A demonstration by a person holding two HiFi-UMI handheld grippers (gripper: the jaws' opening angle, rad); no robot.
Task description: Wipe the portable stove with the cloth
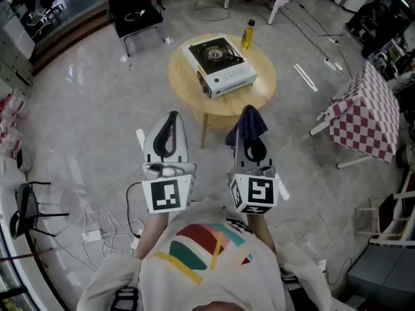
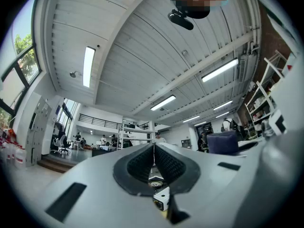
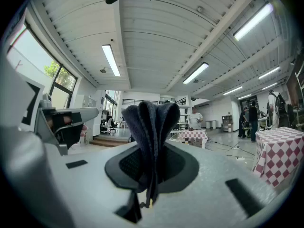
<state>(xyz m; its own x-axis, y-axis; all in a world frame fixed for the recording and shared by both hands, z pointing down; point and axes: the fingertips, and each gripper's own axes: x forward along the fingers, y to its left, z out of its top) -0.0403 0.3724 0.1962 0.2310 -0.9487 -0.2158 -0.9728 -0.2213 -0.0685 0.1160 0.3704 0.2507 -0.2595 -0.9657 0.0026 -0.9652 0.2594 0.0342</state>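
A white portable stove [image 1: 219, 64] with a black burner sits on a round wooden table [image 1: 259, 89] ahead of me in the head view. My right gripper [image 1: 249, 119] is shut on a dark blue cloth [image 1: 251, 123], which sticks up folded between its jaws [image 3: 151, 127] and hangs just short of the table's near edge. My left gripper [image 1: 171, 120] is shut with nothing in it, held level beside the right one and well short of the table. Through the slit of the left jaws a bit of the stove [image 2: 160, 197] shows.
A yellow bottle [image 1: 247, 34] stands on the table behind the stove. A black chair [image 1: 134, 13] is at the back left, a red-checked table [image 1: 366, 112] at the right. Cables and a power strip [image 1: 104, 230] lie on the floor at my left.
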